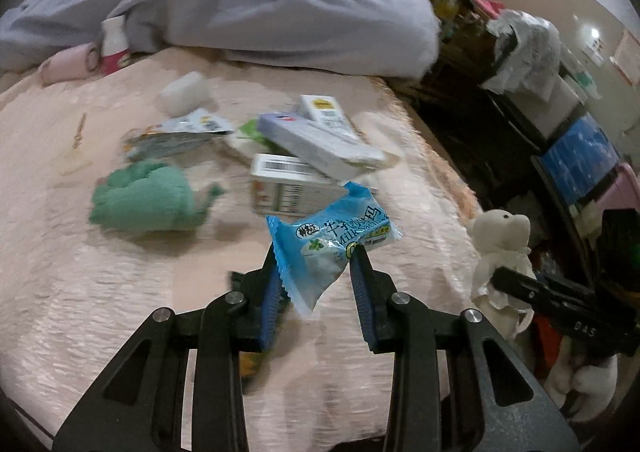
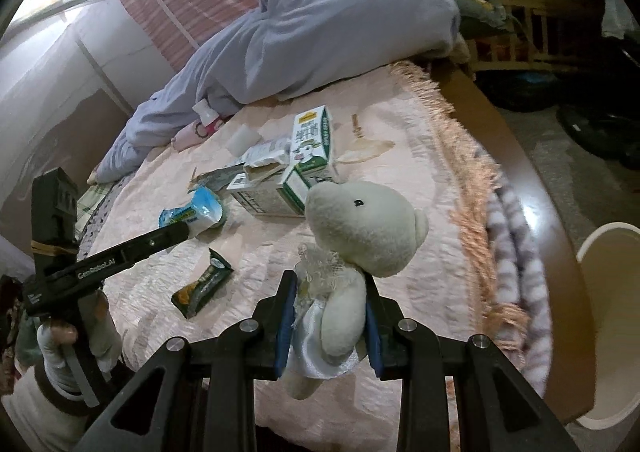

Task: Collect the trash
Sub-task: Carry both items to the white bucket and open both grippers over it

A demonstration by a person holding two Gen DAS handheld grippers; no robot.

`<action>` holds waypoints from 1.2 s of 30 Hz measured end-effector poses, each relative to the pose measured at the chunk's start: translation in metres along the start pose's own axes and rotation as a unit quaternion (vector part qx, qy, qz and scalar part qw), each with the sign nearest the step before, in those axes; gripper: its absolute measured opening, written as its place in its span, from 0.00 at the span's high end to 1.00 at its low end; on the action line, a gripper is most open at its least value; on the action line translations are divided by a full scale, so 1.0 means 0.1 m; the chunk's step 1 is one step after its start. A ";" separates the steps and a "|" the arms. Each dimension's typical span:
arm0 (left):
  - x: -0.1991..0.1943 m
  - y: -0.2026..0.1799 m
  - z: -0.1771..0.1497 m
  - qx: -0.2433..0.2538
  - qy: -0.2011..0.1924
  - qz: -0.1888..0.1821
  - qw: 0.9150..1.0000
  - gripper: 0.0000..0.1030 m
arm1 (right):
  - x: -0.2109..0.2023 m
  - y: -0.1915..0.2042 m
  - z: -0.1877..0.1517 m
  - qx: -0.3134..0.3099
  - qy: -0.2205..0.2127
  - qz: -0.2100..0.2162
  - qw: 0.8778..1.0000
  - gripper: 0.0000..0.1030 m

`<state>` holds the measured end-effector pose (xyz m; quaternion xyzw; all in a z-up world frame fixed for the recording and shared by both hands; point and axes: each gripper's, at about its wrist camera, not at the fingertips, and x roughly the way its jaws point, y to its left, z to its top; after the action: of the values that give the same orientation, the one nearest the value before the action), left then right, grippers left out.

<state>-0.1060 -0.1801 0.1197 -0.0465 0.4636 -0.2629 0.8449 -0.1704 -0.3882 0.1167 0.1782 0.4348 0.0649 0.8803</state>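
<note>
My left gripper [image 1: 316, 276] is shut on a blue-and-white snack packet [image 1: 332, 248], held above the pink bedspread [image 1: 120, 312]. In the right wrist view the same left gripper [image 2: 186, 230] carries the packet [image 2: 196, 212] at centre left. My right gripper [image 2: 330, 304] is shut on the body of a white teddy bear [image 2: 360, 228], lifted off the bed. From the left wrist view, that right gripper [image 1: 498, 278] and the bear [image 1: 500, 236] are at the right. On the bed lie milk cartons [image 2: 312, 144] and a dark green wrapper [image 2: 202, 284].
A green cloth [image 1: 140, 204], a foil wrapper [image 1: 176, 136] and a white block [image 1: 184, 92] lie on the bed. A lilac quilt [image 1: 240, 4] is heaped at the back. Beside the bed's fringed edge [image 2: 468, 188] stands a cream bin [image 2: 608, 324]. Cluttered shelves [image 1: 560, 124] fill the right.
</note>
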 end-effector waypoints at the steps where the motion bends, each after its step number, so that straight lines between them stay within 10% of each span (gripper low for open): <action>1: 0.02 -0.10 0.00 0.008 0.002 -0.002 1.000 0.70 | -0.03 -0.03 -0.01 0.002 -0.001 -0.002 1.000 0.72; 36: 0.90 -2.45 -0.10 0.159 0.072 -0.096 0.980 0.70 | -1.18 -1.72 -0.47 0.124 -0.059 -0.127 0.982 0.72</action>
<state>-0.1737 -0.4323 0.1246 0.0627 0.4692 -0.4158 0.7765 -0.2873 -0.5678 0.1145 0.2330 0.4058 -0.1124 0.8766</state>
